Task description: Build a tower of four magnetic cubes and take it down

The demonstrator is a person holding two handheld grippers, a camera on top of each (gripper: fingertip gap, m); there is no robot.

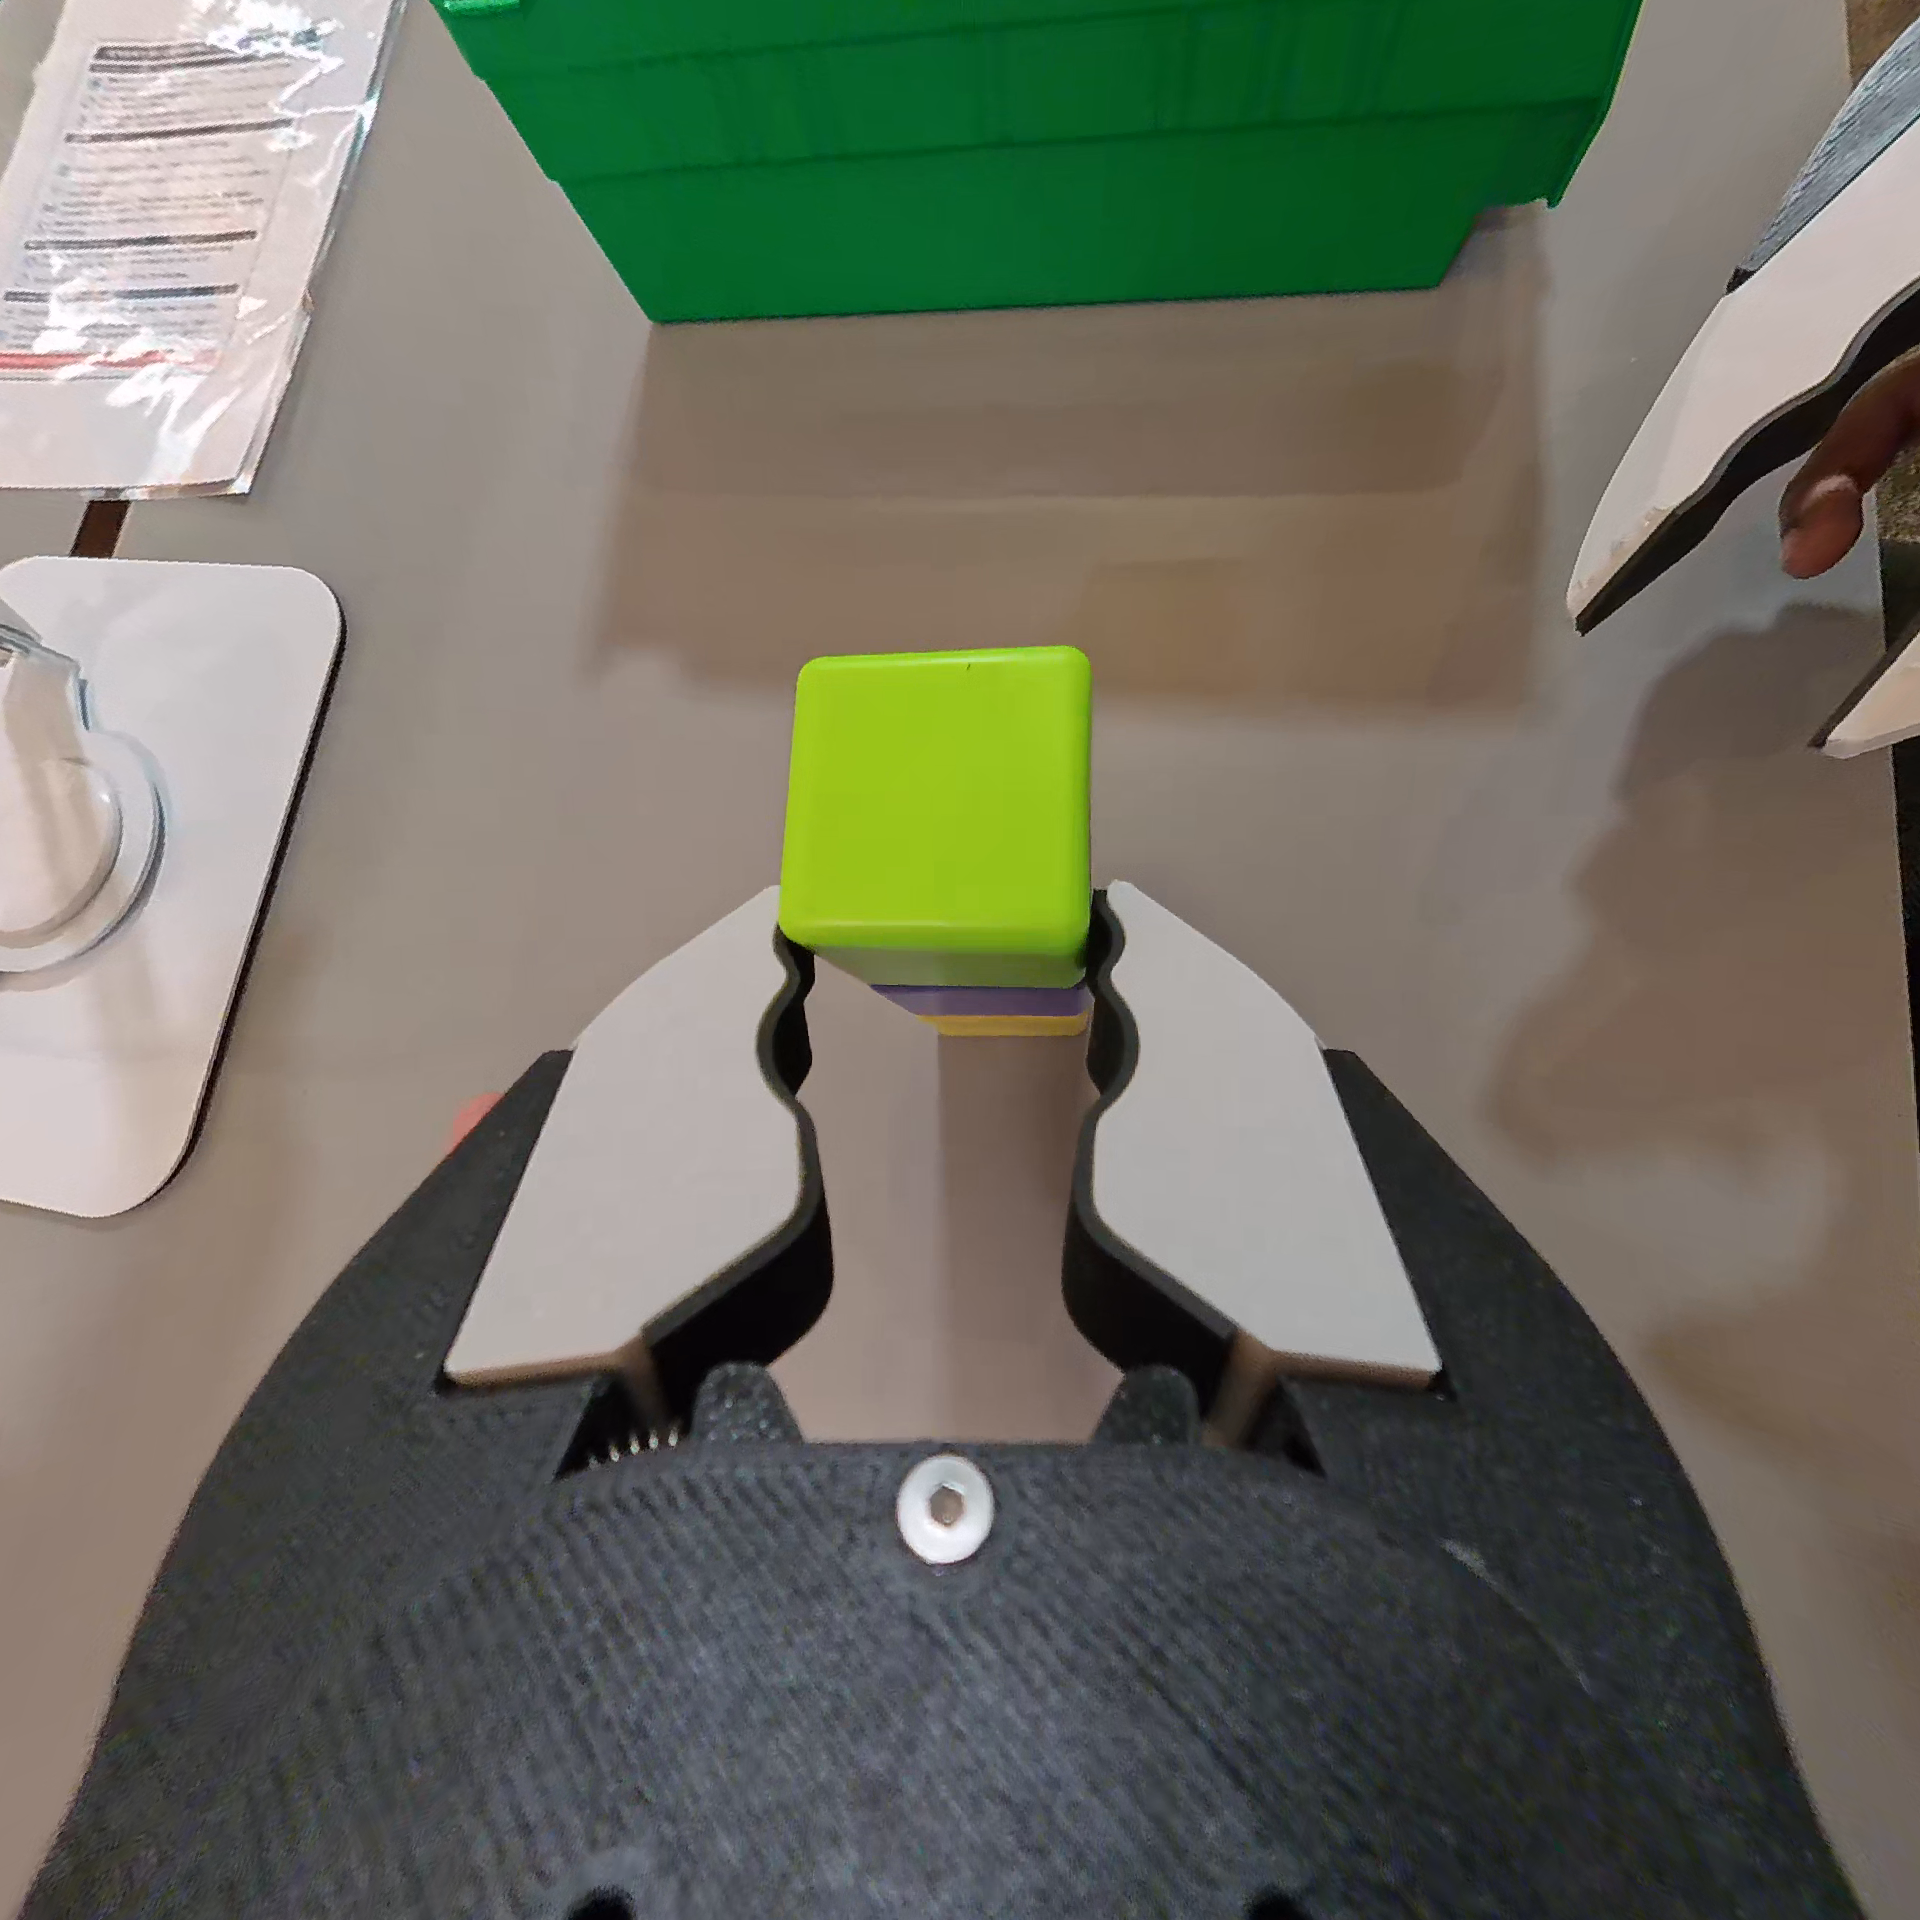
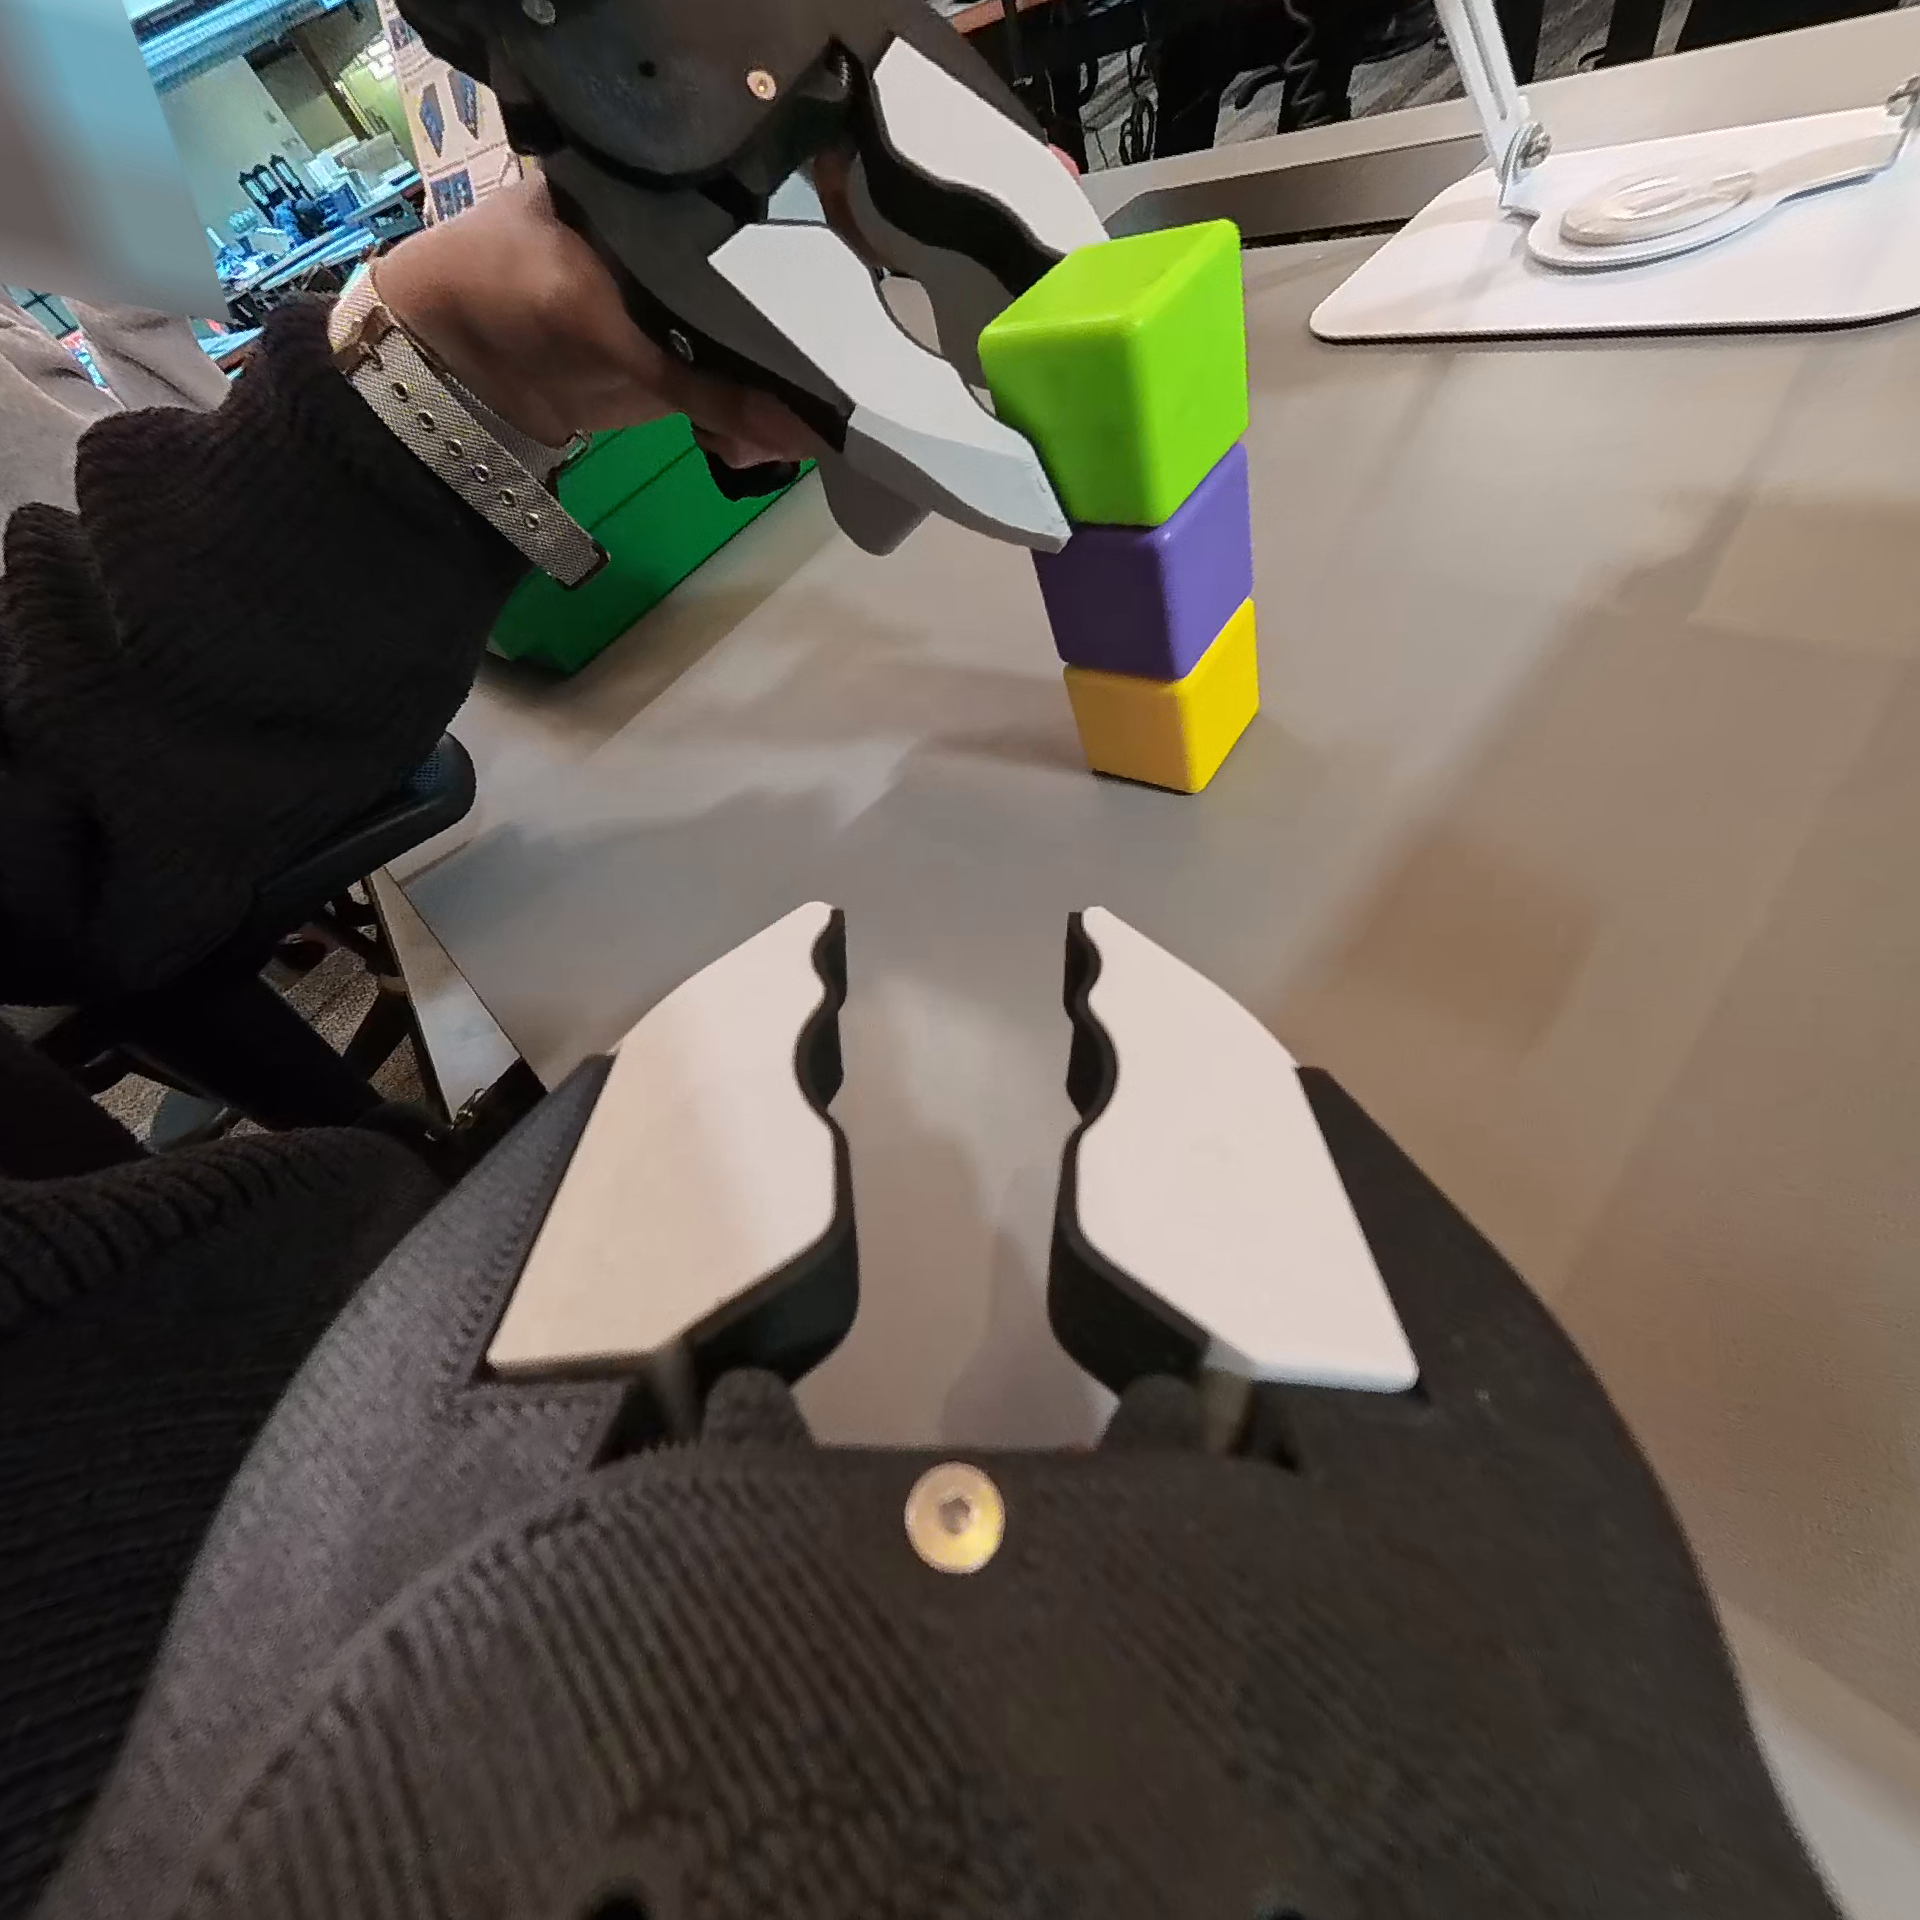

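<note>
A stack of three rounded plastic cubes stands on the smooth grey surface (image 2: 1558, 727): a yellow cube (image 2: 1164, 722) at the bottom, a purple cube (image 2: 1148, 592) on it, and a lime-green cube (image 1: 940, 800) on top, each set slightly askew of the one below. The left gripper (image 1: 940, 914) comes at the top cube from above and the near side, its white fingertips (image 2: 1023, 499) pressed against opposite faces of the lime-green cube, so the jaws are closed on it at cube width. In the right wrist view the near fingertip reaches down to the seam between the green and purple cubes.

The right gripper (image 2: 951, 925) hovers low over bare surface, well apart from the stack on its near side, its jaws standing moderately apart with nothing between them.

A green plastic bin (image 1: 1039, 156) sits beyond the stack, with open surface between them. To the left lie a white flat stand base (image 1: 156, 883) and a clear-sleeved paper sheet (image 1: 156, 229). The surface's near edge runs beside the person's black knitted sleeve (image 2: 239, 644).
</note>
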